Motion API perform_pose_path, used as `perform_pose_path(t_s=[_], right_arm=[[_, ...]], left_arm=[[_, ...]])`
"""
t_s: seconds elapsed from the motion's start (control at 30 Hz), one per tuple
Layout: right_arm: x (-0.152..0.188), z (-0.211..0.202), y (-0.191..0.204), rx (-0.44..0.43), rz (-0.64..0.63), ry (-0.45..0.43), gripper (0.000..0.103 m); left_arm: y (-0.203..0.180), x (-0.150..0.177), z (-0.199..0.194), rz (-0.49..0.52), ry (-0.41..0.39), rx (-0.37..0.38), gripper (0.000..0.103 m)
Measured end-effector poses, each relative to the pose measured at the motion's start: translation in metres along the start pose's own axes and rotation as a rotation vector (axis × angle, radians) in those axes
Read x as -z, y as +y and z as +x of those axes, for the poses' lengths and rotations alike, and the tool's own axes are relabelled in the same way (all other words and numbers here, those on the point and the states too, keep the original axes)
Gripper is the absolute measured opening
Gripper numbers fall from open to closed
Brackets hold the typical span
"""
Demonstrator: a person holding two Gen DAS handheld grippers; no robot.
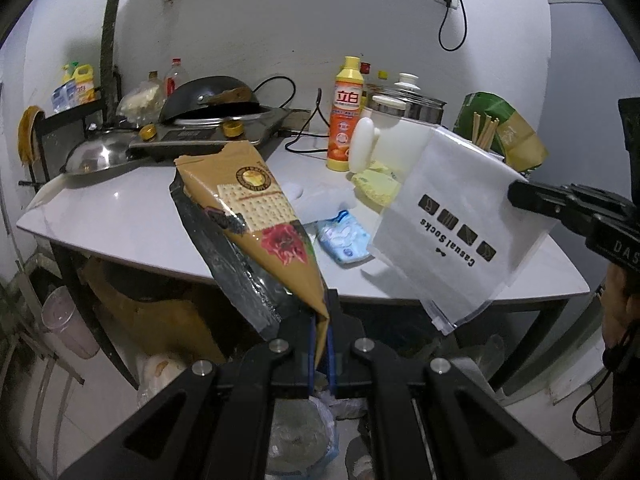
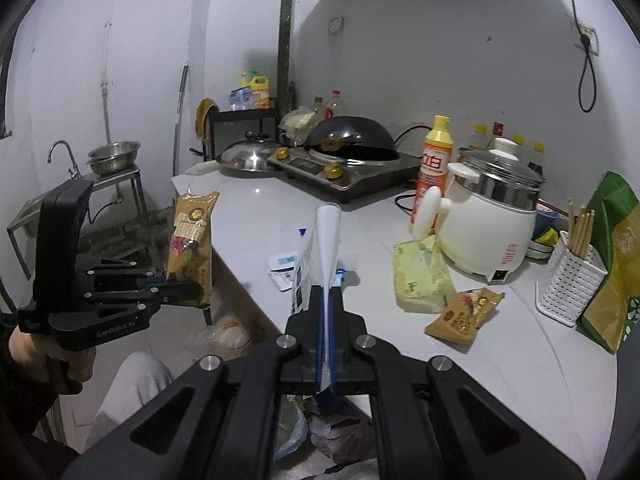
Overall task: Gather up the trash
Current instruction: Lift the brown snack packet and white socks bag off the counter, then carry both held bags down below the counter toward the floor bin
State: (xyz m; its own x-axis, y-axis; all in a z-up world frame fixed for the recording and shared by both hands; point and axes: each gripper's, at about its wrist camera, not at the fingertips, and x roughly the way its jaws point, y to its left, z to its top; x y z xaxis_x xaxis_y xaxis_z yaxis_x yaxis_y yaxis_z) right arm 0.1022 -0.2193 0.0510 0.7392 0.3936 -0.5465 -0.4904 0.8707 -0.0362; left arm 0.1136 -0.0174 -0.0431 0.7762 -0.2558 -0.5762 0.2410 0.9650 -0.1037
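Observation:
My left gripper point(image 1: 320, 340) is shut on the bottom corner of a brown cracker wrapper point(image 1: 256, 216), held up in front of the white table point(image 1: 120, 216). At the right, my right gripper point(image 1: 516, 194) pinches a white zip bag point(image 1: 452, 216) printed "Casual Socks". In the right wrist view that zip bag point(image 2: 326, 240) stands edge-on between the shut fingers of the right gripper point(image 2: 326, 320). The left gripper point(image 2: 188, 292) holds the cracker wrapper point(image 2: 192, 240) off the table's left edge. A small brown wrapper point(image 2: 464, 312), a yellow pack point(image 2: 420, 276) and a blue-white packet point(image 1: 344, 240) lie on the table.
An induction stove with a black wok point(image 2: 352, 140), an orange dish-soap bottle point(image 2: 434, 168), a white electric cooker point(image 2: 492, 220), a chopstick holder point(image 2: 568, 280) and a green bag point(image 2: 612, 264) stand on the table. Plastic bags point(image 1: 304, 432) lie on the floor below the table's front edge.

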Motion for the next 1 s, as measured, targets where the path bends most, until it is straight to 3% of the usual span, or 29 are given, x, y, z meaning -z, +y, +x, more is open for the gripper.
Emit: perform_pose_path(t_s=[0.4,0.67,1.0], right_arm=[[0.008,0.033,0.052,-0.07,-0.065,0.061,0.002],[0.026,0.066,0.087,-0.142,-0.097,0.129,0.002],[0.057,0.114,0.115,-0.17,-0.129,0.228,0.002]], left_arm=[[0.036,0.03,-0.01,-0.075,-0.003,-0.018,0.004],[0.059,0.064,-0.005,-0.129,0.044,-0.049,0.004],[0.088,0.106,0.015,-0.22,0.096,-0.053,0.004]])
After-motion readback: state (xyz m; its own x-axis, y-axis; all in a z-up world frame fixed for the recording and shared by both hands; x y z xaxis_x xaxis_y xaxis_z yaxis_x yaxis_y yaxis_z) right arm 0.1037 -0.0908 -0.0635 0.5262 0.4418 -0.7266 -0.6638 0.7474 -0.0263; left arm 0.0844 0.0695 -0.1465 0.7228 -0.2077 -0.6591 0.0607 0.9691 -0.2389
